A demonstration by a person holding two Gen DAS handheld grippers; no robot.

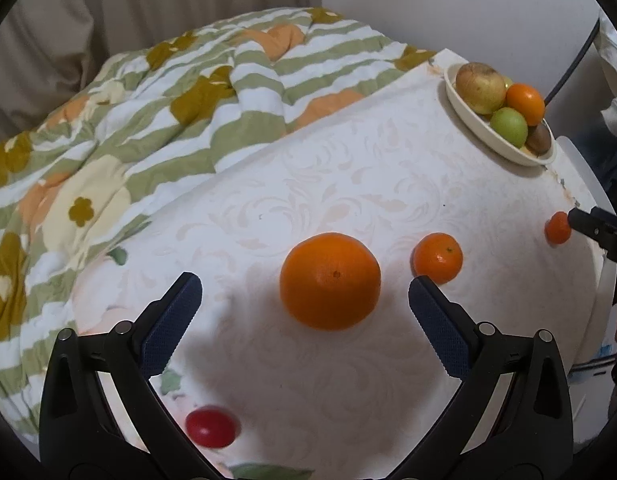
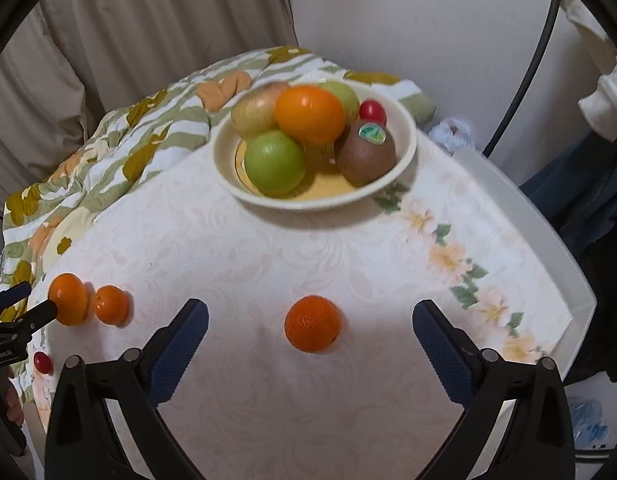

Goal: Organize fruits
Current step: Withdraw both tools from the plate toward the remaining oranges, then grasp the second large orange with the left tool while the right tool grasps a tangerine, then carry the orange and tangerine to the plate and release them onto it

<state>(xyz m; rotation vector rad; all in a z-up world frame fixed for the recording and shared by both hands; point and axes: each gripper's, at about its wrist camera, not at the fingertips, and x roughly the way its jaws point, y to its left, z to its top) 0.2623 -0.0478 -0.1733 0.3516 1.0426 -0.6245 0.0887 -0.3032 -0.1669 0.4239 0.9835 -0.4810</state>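
A large orange (image 1: 330, 281) lies on the white tablecloth, just ahead of my open left gripper (image 1: 304, 292). A mandarin (image 1: 437, 257) lies to its right, and a smaller mandarin (image 1: 557, 228) further right. A red tomato (image 1: 210, 426) lies near the left finger. My right gripper (image 2: 310, 314) is open, with the small mandarin (image 2: 313, 323) between and just ahead of its fingertips. The cream bowl (image 2: 228, 168) holds a green apple (image 2: 274, 162), an orange (image 2: 309, 114), a kiwi (image 2: 366, 152), a pale yellow-brown fruit and a red tomato. The orange (image 2: 68, 299), mandarin (image 2: 112, 305) and left gripper also show at the left of the right wrist view.
A floral green-striped quilt (image 1: 128, 120) lies on the bed beyond the table's left edge. Beige curtains (image 2: 128, 40) and a white wall stand behind. The table's right edge (image 2: 548, 248) is a white rim. The bowl also shows at the far right in the left wrist view (image 1: 468, 128).
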